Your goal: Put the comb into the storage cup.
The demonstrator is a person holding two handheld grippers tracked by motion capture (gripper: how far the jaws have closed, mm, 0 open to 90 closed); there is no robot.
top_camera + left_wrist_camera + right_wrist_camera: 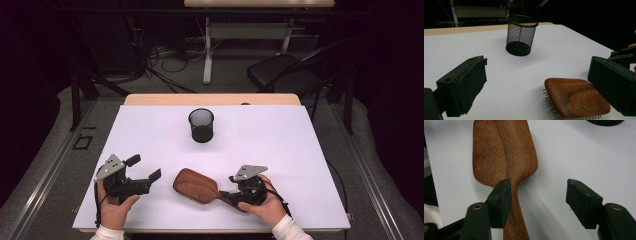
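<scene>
Nearest to us, at the front edge of the white-covered worktop [300,150], two hands in white cuffs each hold a black two-jaw claw. Our left claw [147,167] rests on the sheet with its jaws spread wide apart and nothing between them; in the left gripper view they frame bare white surface. Just to its right lies the brown wooden paddle hairbrush [196,185], bristles down, its broad head toward the left claw and its narrow handle running under our right claw [226,194]. In the right gripper view that claw's jaws stand apart: one pad sits against the handle where it meets the head, the other is well clear over white surface, so the brush [504,157] lies loose between them, not clamped. Farther back, near the middle of the sheet, a black wire-mesh cylindrical cup [201,125] stands upright, well apart from the brush. Behind the sheet a strip of light wood [210,99] shows at the far edge. Beyond it the room is dark: grey carpet, loose black cables [160,60], the white legs of another desk [207,50] and a black chair [285,72] at right. We can read no labels or writing anywhere.
</scene>
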